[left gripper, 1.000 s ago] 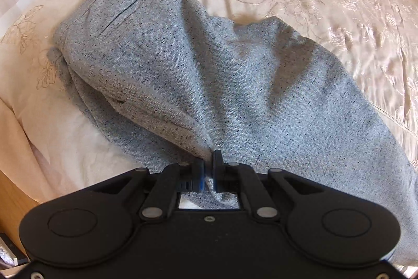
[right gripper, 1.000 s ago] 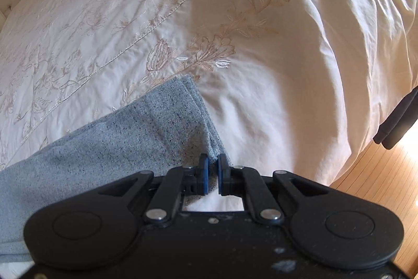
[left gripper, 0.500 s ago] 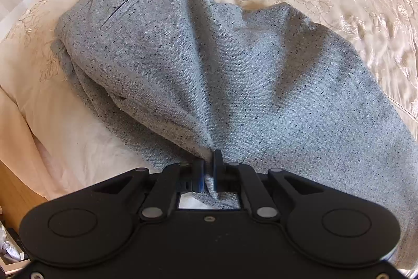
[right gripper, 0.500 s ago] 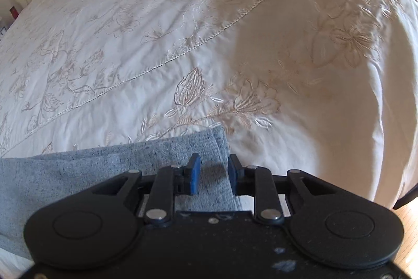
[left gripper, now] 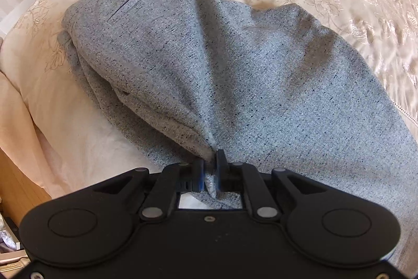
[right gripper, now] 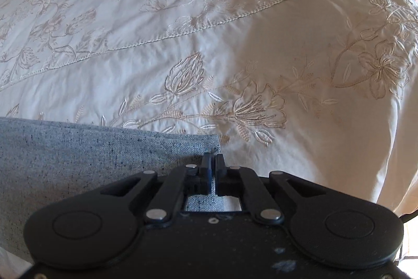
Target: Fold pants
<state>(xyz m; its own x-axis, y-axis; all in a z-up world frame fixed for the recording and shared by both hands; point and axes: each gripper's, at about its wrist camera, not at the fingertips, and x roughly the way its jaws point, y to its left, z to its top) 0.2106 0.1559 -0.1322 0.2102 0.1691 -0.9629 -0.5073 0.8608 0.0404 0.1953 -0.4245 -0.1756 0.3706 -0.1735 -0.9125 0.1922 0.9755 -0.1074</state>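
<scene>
Cream embroidered bedspread [right gripper: 235,43]; left tool [left gripper: 209,169] opening, pants [left gripper: 235,83] fold between; right tool [right gripper: 213,169] closing on hem.

The right tool [right gripper: 214,161] occupies the lower centre of the frame, its jaws closing, with only a narrow gap between the blue pads. The corner of the grey pants [right gripper: 78,161] lies at the fingertips; the fabric extends to the lower left. A cream embroidered bedspread [right gripper: 209,30] fills the rest of the frame.
</scene>
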